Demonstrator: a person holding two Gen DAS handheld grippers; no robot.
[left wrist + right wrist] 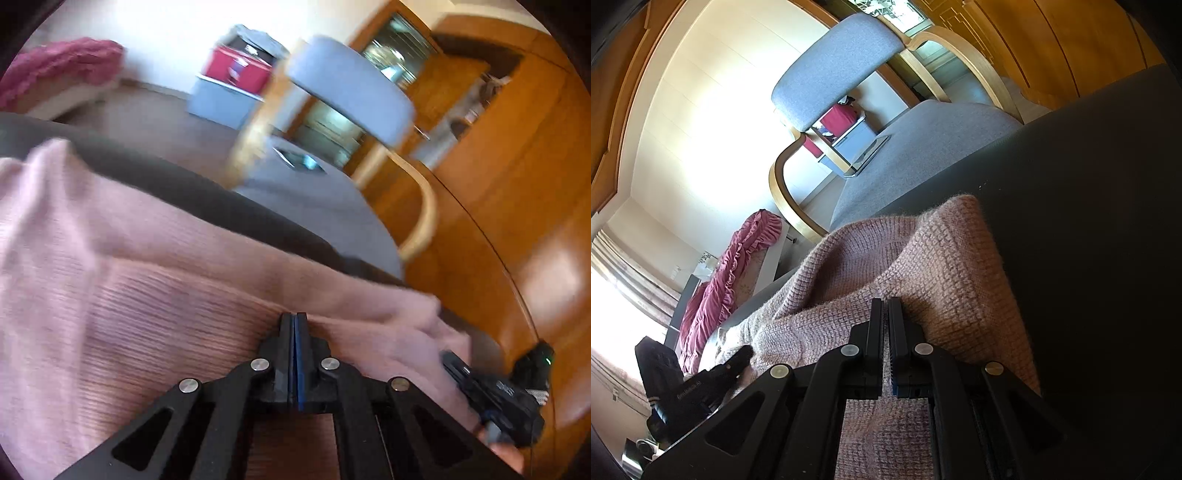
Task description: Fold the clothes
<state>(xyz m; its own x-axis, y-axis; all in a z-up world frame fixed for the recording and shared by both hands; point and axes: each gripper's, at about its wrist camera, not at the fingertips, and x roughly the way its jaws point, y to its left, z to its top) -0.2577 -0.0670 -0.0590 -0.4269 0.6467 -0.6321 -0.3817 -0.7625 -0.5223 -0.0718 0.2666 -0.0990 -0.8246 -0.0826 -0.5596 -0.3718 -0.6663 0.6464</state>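
Note:
A pink knit sweater [110, 240] [942, 258] lies bunched on the dark table [166, 177] [1089, 221]. In the left wrist view my left gripper [294, 317] has its jaws pressed together at the ribbed hem, which spreads out from the tips. My right gripper [448, 358] shows at the lower right, its tip buried in wrinkled knit. In the right wrist view the right gripper [885, 302] is shut with pink knit showing in the thin slit between its fingers. The left gripper [748, 352] sits at the sweater's lower left corner.
A grey padded chair [351, 92] [842, 70] with bent wood arms stands just beyond the table, a flat device [299, 160] on its seat. Wooden cabinets [517, 184] fill the right side. Red bedding [720, 277] and a red box [236, 68] lie farther back.

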